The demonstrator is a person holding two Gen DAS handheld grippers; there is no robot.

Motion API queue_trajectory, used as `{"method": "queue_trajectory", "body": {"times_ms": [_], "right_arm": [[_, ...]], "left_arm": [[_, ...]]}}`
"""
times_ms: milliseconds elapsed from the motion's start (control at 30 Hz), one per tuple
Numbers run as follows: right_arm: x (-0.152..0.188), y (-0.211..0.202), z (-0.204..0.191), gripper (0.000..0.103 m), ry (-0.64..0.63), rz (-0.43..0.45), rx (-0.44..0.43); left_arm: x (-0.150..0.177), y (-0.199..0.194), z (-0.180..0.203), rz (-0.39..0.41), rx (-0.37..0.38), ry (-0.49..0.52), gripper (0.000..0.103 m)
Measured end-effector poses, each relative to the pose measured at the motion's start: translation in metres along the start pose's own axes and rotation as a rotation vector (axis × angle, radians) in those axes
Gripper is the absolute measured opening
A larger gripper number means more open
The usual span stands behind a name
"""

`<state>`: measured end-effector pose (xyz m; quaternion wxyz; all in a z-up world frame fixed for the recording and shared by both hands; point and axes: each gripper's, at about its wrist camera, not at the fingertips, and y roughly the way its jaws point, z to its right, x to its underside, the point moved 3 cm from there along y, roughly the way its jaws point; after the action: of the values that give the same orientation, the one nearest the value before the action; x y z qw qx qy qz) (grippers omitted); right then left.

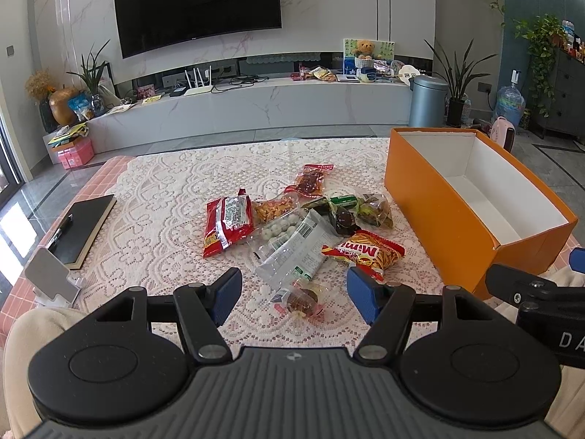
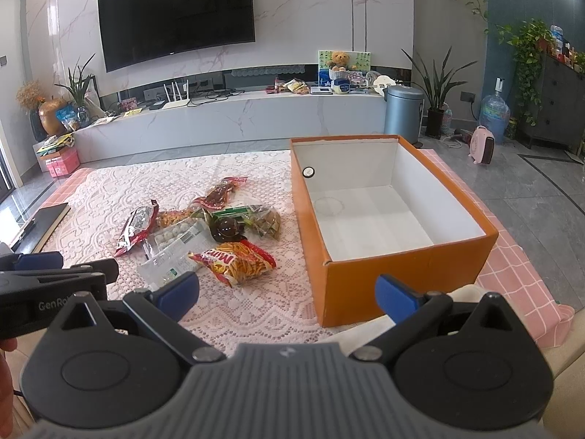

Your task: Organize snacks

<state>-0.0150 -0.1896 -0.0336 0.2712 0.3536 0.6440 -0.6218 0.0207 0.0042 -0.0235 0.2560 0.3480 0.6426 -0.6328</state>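
A heap of snack packets lies on the white lace cloth: a red bag (image 1: 227, 226) (image 2: 137, 230), a clear packet of white balls (image 1: 292, 245) (image 2: 172, 243), an orange-red Mimi stick bag (image 1: 365, 252) (image 2: 234, 261), a dark red packet (image 1: 310, 179) (image 2: 221, 194), greenish packets (image 1: 373, 208) (image 2: 265, 221) and a small clear packet (image 1: 299, 300). An orange box (image 1: 449, 216) (image 2: 351, 292) with a white inside stands to their right, nothing in it. My left gripper (image 1: 294, 292) hovers open over the small clear packet. My right gripper (image 2: 289, 289) is open before the box's near corner.
A black notebook (image 1: 86, 228) with a pen and a phone stand (image 1: 51, 278) sit at the table's left. A pink checked cloth (image 2: 512, 274) covers the table edges. Beyond are the TV bench (image 1: 256, 106), a bin (image 1: 427, 100) and plants.
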Motion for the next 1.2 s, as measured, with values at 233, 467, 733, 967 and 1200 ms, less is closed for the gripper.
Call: {"method": "queue_trajectory", "body": {"times_ms": [233,467,733,967,1200], "right_arm": [[0.001,0.000,-0.001,0.100,-0.002,-0.001,0.000],[0.001,0.000,0.000,0.100,-0.002,-0.001,0.000],[0.002,0.001,-0.003,0.100,0.002,0.010,-0.011],[-0.003,0.005,-0.008,0.100,0.016,0.088,-0.038],[-0.002,0.026,-0.021,0.089,-0.031,0.086,-0.111]], "left_arm": [[0.000,0.000,0.000,-0.001,0.001,-0.001,0.078],[0.000,0.000,0.000,-0.002,0.000,-0.001,0.078],[0.001,0.003,-0.001,-0.011,0.013,0.016,0.078],[-0.009,0.009,-0.022,0.009,0.022,-0.010,0.065],[-0.015,0.033,-0.034,-0.075,0.135,-0.042,0.033]]}}
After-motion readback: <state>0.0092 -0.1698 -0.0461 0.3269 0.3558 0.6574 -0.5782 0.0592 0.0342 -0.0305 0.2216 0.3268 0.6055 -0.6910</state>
